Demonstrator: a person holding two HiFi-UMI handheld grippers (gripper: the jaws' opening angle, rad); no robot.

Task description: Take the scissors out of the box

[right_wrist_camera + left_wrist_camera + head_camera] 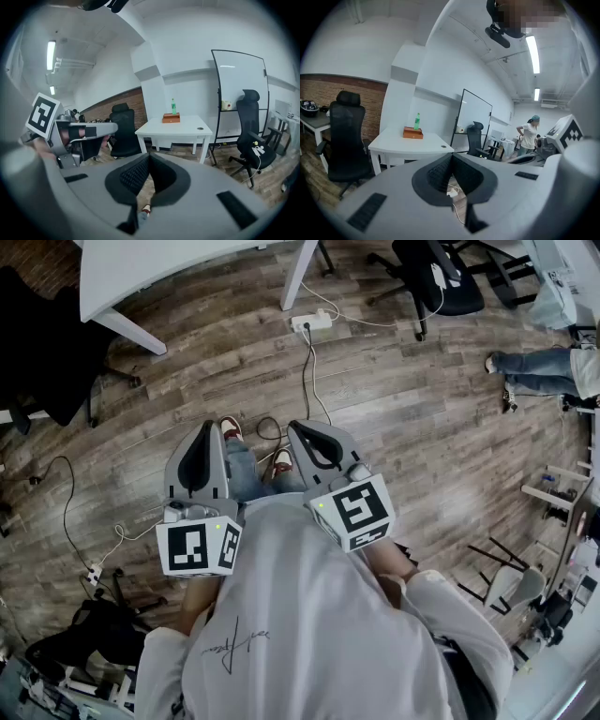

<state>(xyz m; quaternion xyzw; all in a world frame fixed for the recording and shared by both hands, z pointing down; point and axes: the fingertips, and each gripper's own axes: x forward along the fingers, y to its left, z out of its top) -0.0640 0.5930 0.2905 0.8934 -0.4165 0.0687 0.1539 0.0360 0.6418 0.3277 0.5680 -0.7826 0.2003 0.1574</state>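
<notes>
No scissors show in any view. A brown wooden box lies closed on a white table some way ahead, with a green bottle standing on it. The right gripper view shows the same box and bottle on the table. In the head view both grippers are held close to the person's body, side by side above the floor. My left gripper is shut with nothing in it, its jaws meeting at the tip. My right gripper is shut and empty too.
A black office chair stands left of the table, another to its right before a whiteboard. A power strip and cables lie on the wood floor. A person stands farther off.
</notes>
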